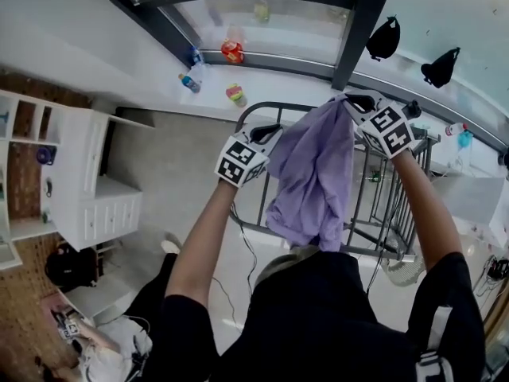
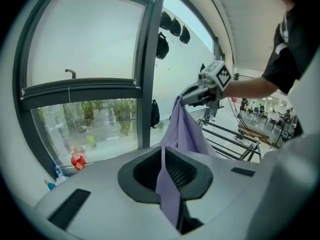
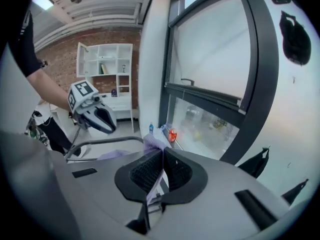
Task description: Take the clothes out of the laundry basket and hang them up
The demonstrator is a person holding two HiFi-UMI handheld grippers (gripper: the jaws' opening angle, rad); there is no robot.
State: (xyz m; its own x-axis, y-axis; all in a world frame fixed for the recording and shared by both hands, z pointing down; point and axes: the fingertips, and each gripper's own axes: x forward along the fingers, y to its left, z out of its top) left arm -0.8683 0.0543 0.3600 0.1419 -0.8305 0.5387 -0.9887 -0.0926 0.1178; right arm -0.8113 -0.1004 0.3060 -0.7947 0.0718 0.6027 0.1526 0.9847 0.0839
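left gripper [image 1: 266, 134]: clamped on one edge of the purple shirt [image 1: 310, 173], mid-frame
right gripper [image 1: 355, 99]: pinching the other corner so I can spread it over the rack [image 1: 274, 107]

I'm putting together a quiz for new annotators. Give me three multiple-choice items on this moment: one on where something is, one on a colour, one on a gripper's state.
1. Where is the garment?
A. In a basket on the floor
B. Held by the left gripper and the right gripper above the drying rack
C. Draped on a chair

2. What colour is the garment?
A. Red
B. Black
C. Purple

3. How do the right gripper's jaws stand?
A. Shut on the garment
B. Wide open and empty
C. Shut on a hanger

Answers:
1 B: in the head view the cloth hangs between the two raised grippers, with the rack's bars below it.
2 C: the cloth is pale purple in all three views.
3 A: the right gripper view shows purple cloth pinched between closed jaws.
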